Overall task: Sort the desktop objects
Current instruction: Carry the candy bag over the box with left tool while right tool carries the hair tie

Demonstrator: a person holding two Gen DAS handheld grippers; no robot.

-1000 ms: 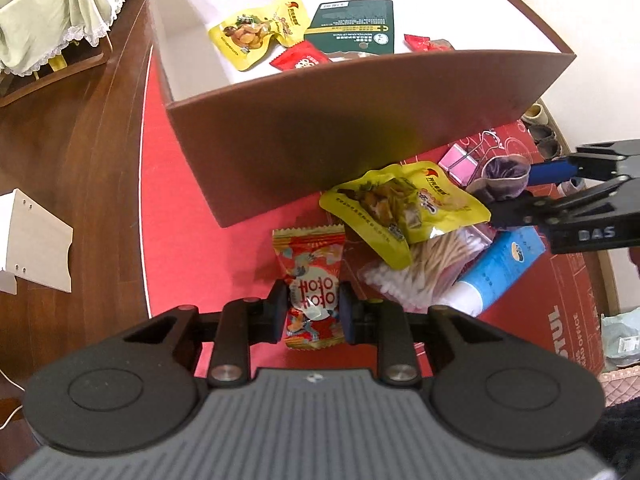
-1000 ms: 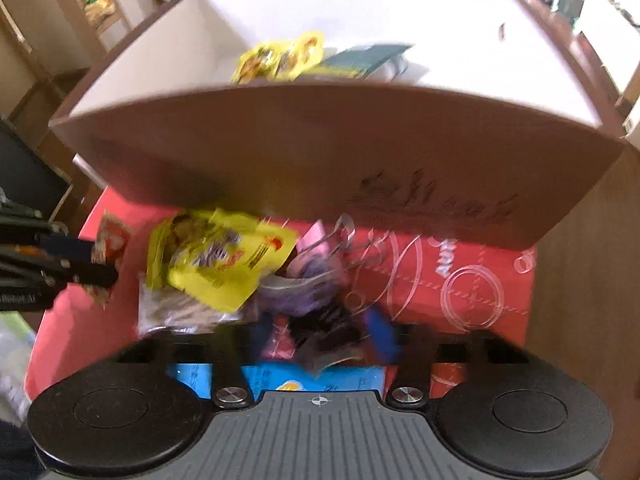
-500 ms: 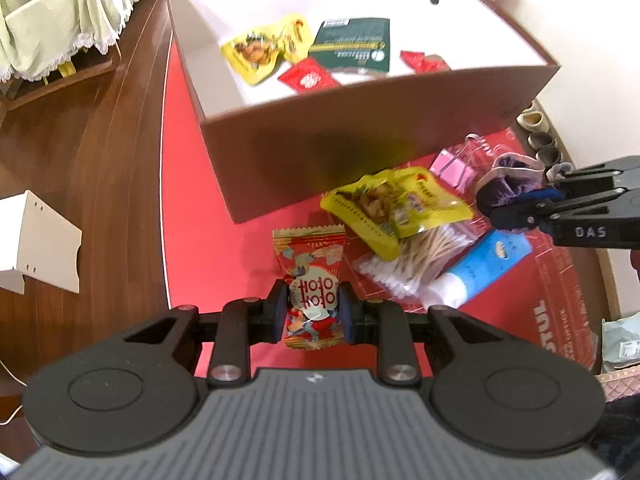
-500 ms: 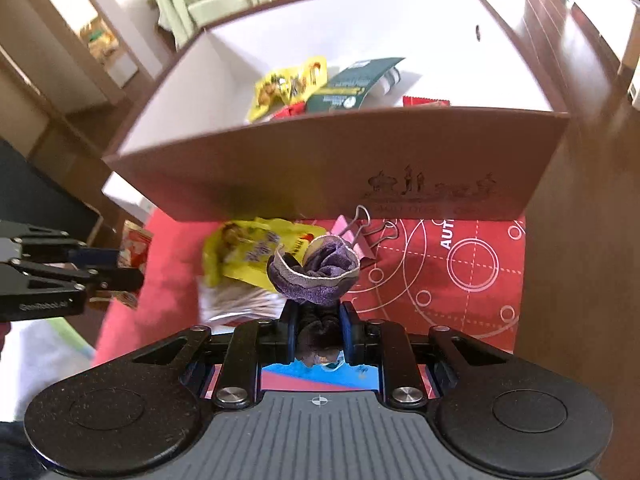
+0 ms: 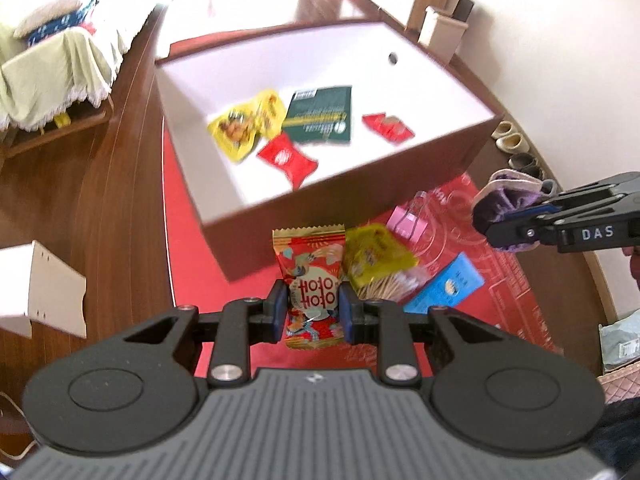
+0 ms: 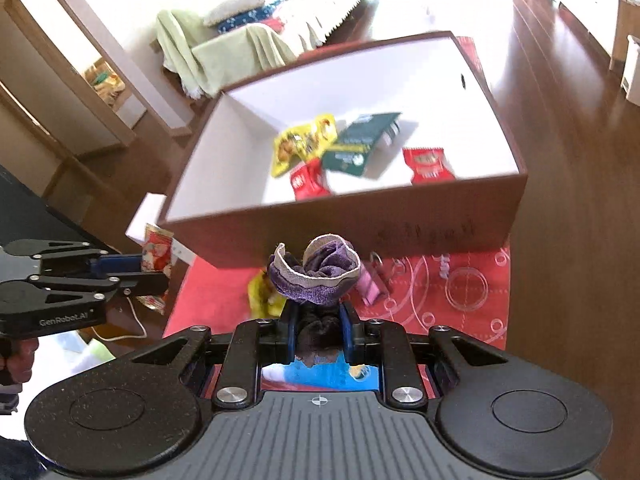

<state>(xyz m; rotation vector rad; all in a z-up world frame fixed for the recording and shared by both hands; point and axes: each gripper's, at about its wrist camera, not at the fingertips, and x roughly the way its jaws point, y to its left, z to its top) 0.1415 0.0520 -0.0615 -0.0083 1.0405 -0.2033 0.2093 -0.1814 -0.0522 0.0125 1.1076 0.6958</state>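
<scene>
My left gripper (image 5: 313,307) is shut on a red snack packet (image 5: 310,268), held in the air before the near wall of a brown box (image 5: 344,196) with a white inside. My right gripper (image 6: 318,320) is shut on a rolled purple sock (image 6: 316,272), also raised in front of the box (image 6: 352,220). Each gripper shows in the other's view: the right one (image 5: 492,220) with the sock (image 5: 508,188) at the right, the left one (image 6: 160,276) with the packet (image 6: 158,252) at the left. Inside the box lie yellow snack packs (image 5: 244,126), a dark green booklet (image 5: 320,116) and red packets (image 5: 288,158).
On the red mat (image 5: 480,264) below lie a yellow snack pack (image 5: 374,254), a bag of cotton swabs (image 5: 384,290), a blue tube (image 5: 448,286) and a pink binder clip (image 5: 406,218). Dark wood table (image 5: 120,200) surrounds the mat. A white board (image 5: 44,284) lies at left.
Both grippers have risen with their loads, so the inside of the box shows more fully. The packet and the sock have lifted off the mat and pile.
</scene>
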